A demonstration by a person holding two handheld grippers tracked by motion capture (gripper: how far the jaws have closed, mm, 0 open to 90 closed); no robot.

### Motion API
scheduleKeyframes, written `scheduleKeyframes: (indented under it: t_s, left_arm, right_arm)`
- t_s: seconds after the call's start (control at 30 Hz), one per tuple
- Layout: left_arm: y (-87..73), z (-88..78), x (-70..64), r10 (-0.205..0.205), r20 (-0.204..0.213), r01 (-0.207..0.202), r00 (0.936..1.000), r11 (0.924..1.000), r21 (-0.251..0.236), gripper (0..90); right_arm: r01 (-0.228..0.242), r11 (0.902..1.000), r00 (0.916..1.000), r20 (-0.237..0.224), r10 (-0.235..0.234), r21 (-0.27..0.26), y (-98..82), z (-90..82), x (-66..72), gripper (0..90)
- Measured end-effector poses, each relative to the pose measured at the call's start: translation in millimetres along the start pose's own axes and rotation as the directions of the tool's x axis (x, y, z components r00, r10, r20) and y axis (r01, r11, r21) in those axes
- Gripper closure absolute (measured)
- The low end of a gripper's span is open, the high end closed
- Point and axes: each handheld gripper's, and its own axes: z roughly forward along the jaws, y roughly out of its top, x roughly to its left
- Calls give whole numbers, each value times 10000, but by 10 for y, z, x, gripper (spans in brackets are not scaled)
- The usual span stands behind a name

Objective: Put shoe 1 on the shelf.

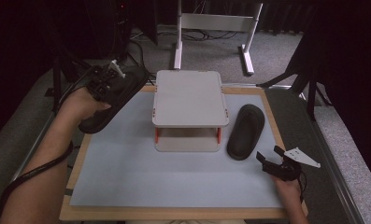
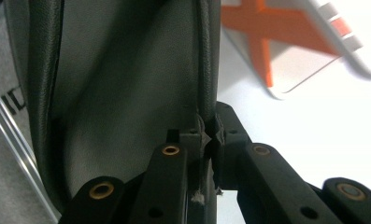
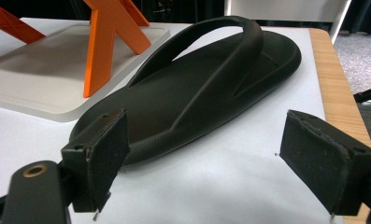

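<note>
Two black flip-flop sandals are in play. One sandal (image 1: 114,99) hangs in the air over the table's left edge, with my left gripper (image 1: 102,84) shut on its rim; in the left gripper view the jaws pinch the sandal's edge (image 2: 127,84) at my left gripper (image 2: 206,135). The other sandal (image 1: 245,130) lies flat on the pale mat, right of the white shelf stand (image 1: 190,95). My right gripper (image 1: 270,157) rests near the table's front right, jaws open, just short of that sandal's heel (image 3: 197,88); my right gripper (image 3: 199,163) holds nothing.
The white two-level stand with orange legs (image 3: 106,42) stands at the middle back of the mat (image 1: 141,177). A wooden table border (image 1: 276,121) runs around the mat. A white frame (image 1: 216,23) stands on the floor behind.
</note>
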Motion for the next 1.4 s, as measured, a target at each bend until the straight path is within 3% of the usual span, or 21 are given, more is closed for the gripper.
scheduleKeyframes:
  t_s: [0.33,0.57,0.83,1.13,1.2,1.4]
  left_arm:
    - [515,-44,-416,1005,284,-1004,9945,9949,-54,846]
    - [841,42,-658,1283,548,-1288,9902,9917,51,846]
    - [1110,218,-813,1224,873,-1248,9886,9919,228,846]
    - [1361,374,-882,1007,569,-1048,9933,9917,740,845]
    - [1424,388,-885,897,685,-941,9936,9935,640,845]
    - [1546,483,-986,996,616,-1051,9931,9900,935,844]
  right_arm:
    - [-46,10000,10000,-21,46,-42,0,-7,-7,152]
    - [-43,10000,10000,-65,42,-60,-1,-11,-9,152]
    - [-33,9999,10000,-90,32,-106,-1,-14,-13,152]
    - [-45,9999,9999,-122,43,-138,-3,-19,-13,152]
    - [-49,9999,9999,-122,47,-161,-3,-21,-14,152]
    - [-65,9998,9998,-183,61,-198,-5,-27,-14,152]
